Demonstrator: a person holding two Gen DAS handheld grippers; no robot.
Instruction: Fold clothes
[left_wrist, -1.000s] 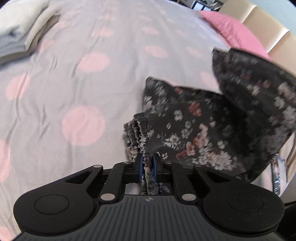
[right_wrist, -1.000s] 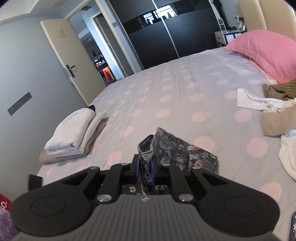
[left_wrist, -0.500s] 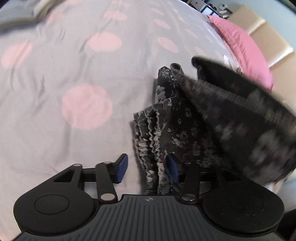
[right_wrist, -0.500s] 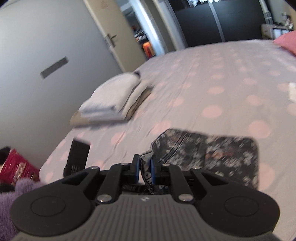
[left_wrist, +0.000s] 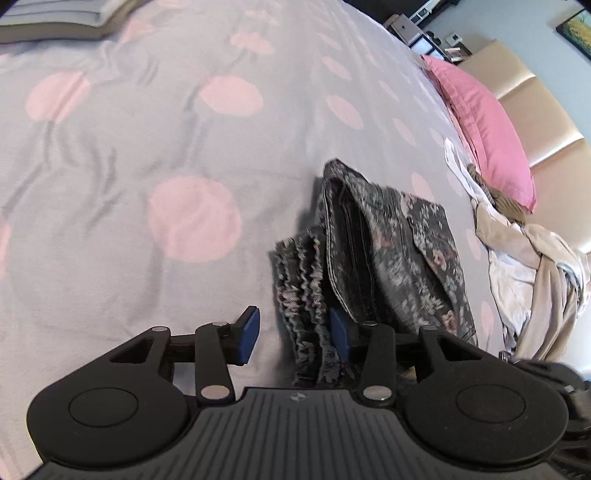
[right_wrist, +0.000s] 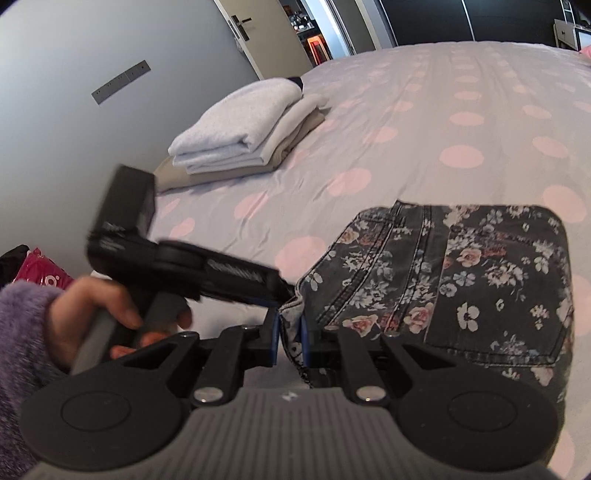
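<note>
A dark floral garment (right_wrist: 461, 280) lies folded on the bed; in the left wrist view (left_wrist: 373, 266) its gathered waistband edge runs toward me. My left gripper (left_wrist: 295, 332) is open, its blue pads either side of the waistband without pinching it. My right gripper (right_wrist: 290, 334) is shut on the garment's near left corner at bed level. The left gripper also shows in the right wrist view (right_wrist: 184, 266), held by a hand in a purple sleeve, touching that same corner.
The bedsheet (left_wrist: 147, 147) is grey with pink dots. A stack of folded clothes (right_wrist: 243, 133) sits at the bed's far left corner. A pile of unfolded clothes (left_wrist: 528, 266) and a pink pillow (left_wrist: 484, 125) lie to the right by the headboard.
My left gripper has opened and let go of the waistband. The lifted half of the garment has come down flat onto the bed. My right gripper has lowered, still holding its corner.
</note>
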